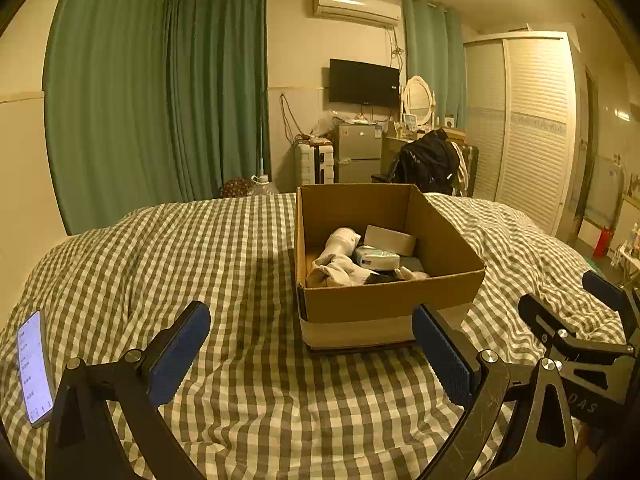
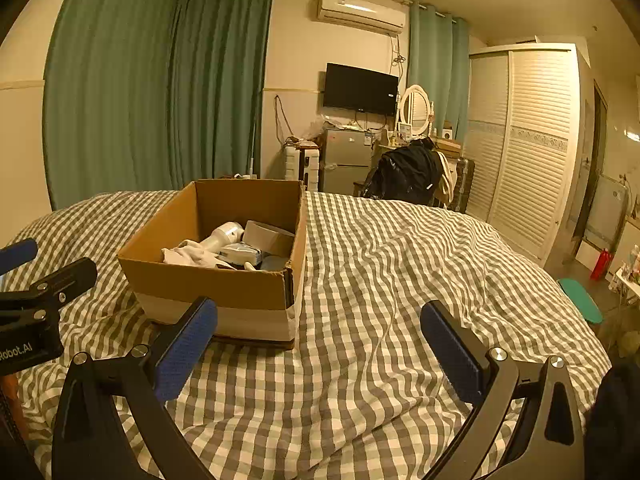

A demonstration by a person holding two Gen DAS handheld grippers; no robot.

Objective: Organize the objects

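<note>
Now we hold both grippers, left gripper (image 1: 310,344) and right gripper (image 2: 318,344), fingers spread and empty, near the cardboard box (image 1: 384,300) already collecting socks (image 1: 340,272) on the bed (image 1: 200,248).

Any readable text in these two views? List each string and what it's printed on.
"Robot.AI", first letter partly cut off: on the left gripper body, seen in the right wrist view.
"DAS", fragment of a longer word: on the right gripper body, seen in the left wrist view.
Phone screen: lines of text, too blurred to read.
Air conditioner sticker and TV logo: too small to read.
</note>
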